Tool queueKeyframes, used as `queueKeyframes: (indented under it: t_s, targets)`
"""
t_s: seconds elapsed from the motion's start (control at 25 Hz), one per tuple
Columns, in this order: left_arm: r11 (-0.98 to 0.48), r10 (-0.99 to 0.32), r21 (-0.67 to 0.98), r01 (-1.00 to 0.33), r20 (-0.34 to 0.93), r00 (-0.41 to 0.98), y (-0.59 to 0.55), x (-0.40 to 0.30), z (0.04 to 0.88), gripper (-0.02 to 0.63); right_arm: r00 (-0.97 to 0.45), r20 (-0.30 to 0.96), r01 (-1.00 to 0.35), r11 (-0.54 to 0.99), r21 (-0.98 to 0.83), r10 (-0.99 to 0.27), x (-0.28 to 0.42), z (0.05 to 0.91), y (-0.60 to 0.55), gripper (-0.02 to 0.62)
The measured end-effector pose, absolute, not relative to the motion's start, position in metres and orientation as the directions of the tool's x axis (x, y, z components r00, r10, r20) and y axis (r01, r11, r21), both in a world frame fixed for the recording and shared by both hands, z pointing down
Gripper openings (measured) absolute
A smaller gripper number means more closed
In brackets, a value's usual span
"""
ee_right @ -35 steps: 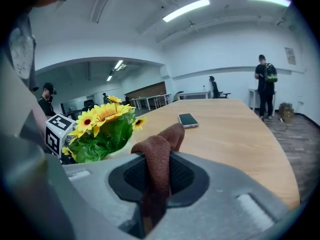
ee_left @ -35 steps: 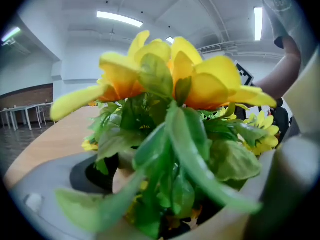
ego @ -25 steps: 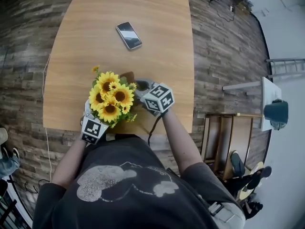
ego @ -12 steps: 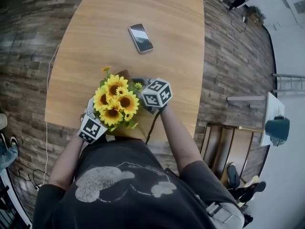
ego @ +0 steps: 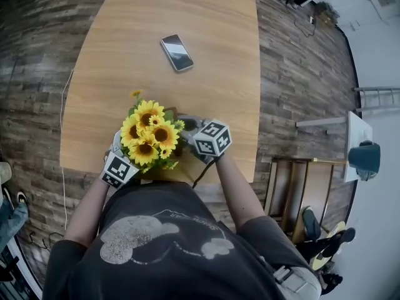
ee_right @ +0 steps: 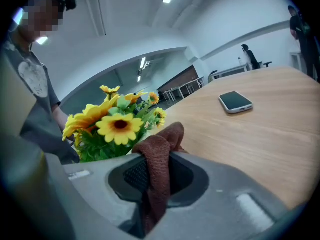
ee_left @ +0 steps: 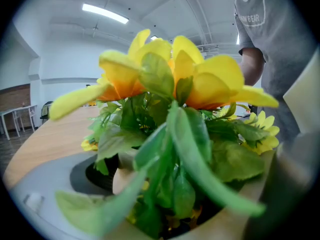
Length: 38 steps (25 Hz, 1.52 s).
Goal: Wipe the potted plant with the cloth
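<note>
A pot of yellow sunflowers [ego: 149, 135] stands near the front edge of the wooden table [ego: 187, 17]. My left gripper [ee_left: 185, 184] is closed wide around its tan pot [ee_left: 240, 204], and leaves fill the space between the jaws. In the head view only that gripper's marker cube [ego: 120, 169] shows, at the plant's lower left. My right gripper [ee_right: 157, 176] is shut on a brown cloth [ee_right: 159, 149], which sticks up from the jaws just right of the flowers [ee_right: 115, 126]. Its marker cube [ego: 211, 139] sits beside the blooms.
A phone [ego: 177, 52] lies face up on the table beyond the plant. Bare wooden tabletop stretches around it. A wooden chair [ego: 299, 180] stands on the plank floor to the right of the table.
My right gripper, still shut on the cloth, reached a little past the flowers and has come back beside them. The left gripper and the pot have stayed where they were.
</note>
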<state>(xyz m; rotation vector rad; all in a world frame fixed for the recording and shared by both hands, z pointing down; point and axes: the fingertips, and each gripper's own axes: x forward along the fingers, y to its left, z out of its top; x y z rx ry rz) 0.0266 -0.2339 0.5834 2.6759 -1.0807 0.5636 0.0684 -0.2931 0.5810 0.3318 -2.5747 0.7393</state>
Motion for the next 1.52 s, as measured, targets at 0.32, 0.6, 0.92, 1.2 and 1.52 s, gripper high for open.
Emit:
queueKeyframes:
  t_s: [0.32, 0.6, 0.92, 1.2, 1.52]
  targets:
    - [-0.731, -0.602, 0.055, -0.68, 0.416, 0.681, -0.235, 0.027, 0.585, 0.558, -0.854, 0.49, -0.415, 0.796, -0.44, -0.174, 0.092, 0.583, -0.263, 0.049]
    - [-0.758, -0.58, 0.046, -0.651, 0.41, 0.704, -0.237, 0.027, 0.583, 0.56, -0.837, 0.504, -0.457, 0.777, -0.434, -0.211, 0.095, 0.581, -0.239, 0.049]
    - [-0.775, -0.56, 0.052, -0.63, 0.407, 0.722, -0.237, 0.03, 0.586, 0.56, -0.778, 0.542, -0.551, 0.759, -0.346, -0.317, 0.119, 0.578, -0.252, 0.049]
    - [-0.729, -0.609, 0.066, -0.681, 0.389, 0.691, -0.236, 0.018, 0.585, 0.592, -0.77, 0.557, -0.552, 0.761, -0.34, -0.31, 0.105, 0.586, -0.252, 0.049]
    - [-0.654, -0.666, 0.086, -0.751, 0.407, 0.626, -0.207, -0.022, 0.589, 0.604, -0.76, 0.557, -0.576, 0.745, -0.338, -0.335, 0.104, 0.583, -0.231, 0.049]
